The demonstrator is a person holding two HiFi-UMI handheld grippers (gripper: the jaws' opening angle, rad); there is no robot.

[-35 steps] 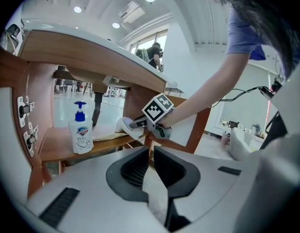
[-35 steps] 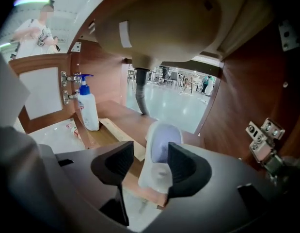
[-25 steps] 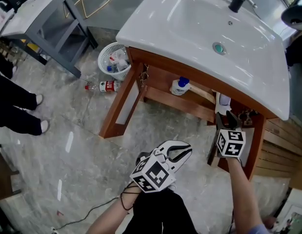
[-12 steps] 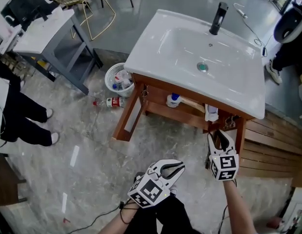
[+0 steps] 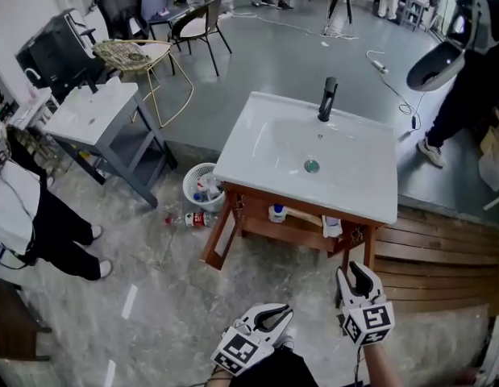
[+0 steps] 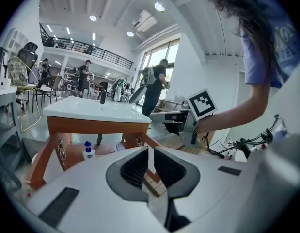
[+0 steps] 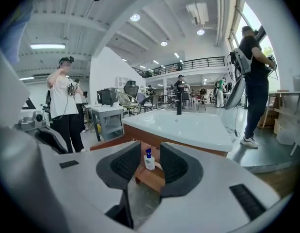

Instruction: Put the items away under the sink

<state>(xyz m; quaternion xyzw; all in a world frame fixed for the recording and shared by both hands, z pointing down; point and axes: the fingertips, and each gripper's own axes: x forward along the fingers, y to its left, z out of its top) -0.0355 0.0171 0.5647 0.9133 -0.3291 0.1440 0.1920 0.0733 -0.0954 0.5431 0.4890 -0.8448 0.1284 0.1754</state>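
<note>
A white sink [image 5: 313, 160] sits on a wooden stand with a shelf [image 5: 301, 226] beneath it. On that shelf stand a blue-capped white bottle [image 5: 277, 213] and a white container [image 5: 331, 226] further right. Both grippers hang low, well short of the stand. My left gripper [image 5: 269, 319] is shut with nothing in it. My right gripper [image 5: 354, 274] stands slightly open and empty. In the right gripper view the blue-capped bottle [image 7: 149, 161] shows far off through the gap of my right gripper [image 7: 150, 152]. The left gripper view has my left gripper [image 6: 150, 152] facing the stand and the bottle [image 6: 87, 150].
A white wastebasket [image 5: 202, 188] and a plastic bottle lying on the floor [image 5: 193, 218] are left of the stand. A grey table [image 5: 96, 111] and chair [image 5: 144, 55] stand further left. A person [image 5: 39, 224] stands at left. Wooden slats [image 5: 426, 256] lie right of the stand.
The view has drawn back and up from the sink. Both grippers have moved away from the stand, and the right gripper has left the shelf where the white container stands.
</note>
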